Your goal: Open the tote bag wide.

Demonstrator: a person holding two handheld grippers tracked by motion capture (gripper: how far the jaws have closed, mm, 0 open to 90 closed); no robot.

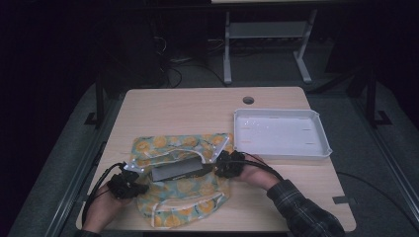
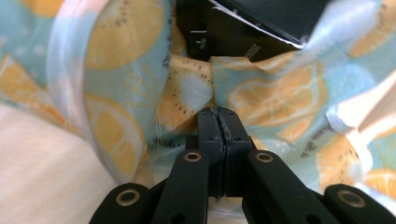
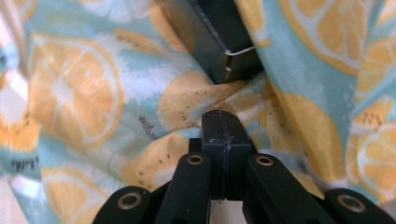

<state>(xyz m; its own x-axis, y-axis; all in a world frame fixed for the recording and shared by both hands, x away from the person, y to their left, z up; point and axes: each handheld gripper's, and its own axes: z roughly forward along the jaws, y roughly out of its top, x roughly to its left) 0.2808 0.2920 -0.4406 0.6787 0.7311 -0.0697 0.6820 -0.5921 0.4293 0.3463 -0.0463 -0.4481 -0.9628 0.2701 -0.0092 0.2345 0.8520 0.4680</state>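
Observation:
A cloth bag printed with orange slices on pale blue lies on the near part of the wooden table. A flat dark box sits in its open mouth. My left gripper is at the bag's left edge. In the left gripper view the jaws are pressed together with the fabric bunched at their tips and the box beyond. My right gripper is at the bag's right edge. Its jaws are likewise shut on a fold of fabric, just below the box's corner.
A white shallow tray stands on the right half of the table, close to my right gripper. A round cable hole is near the far edge. Table legs and cables lie on the dark floor behind.

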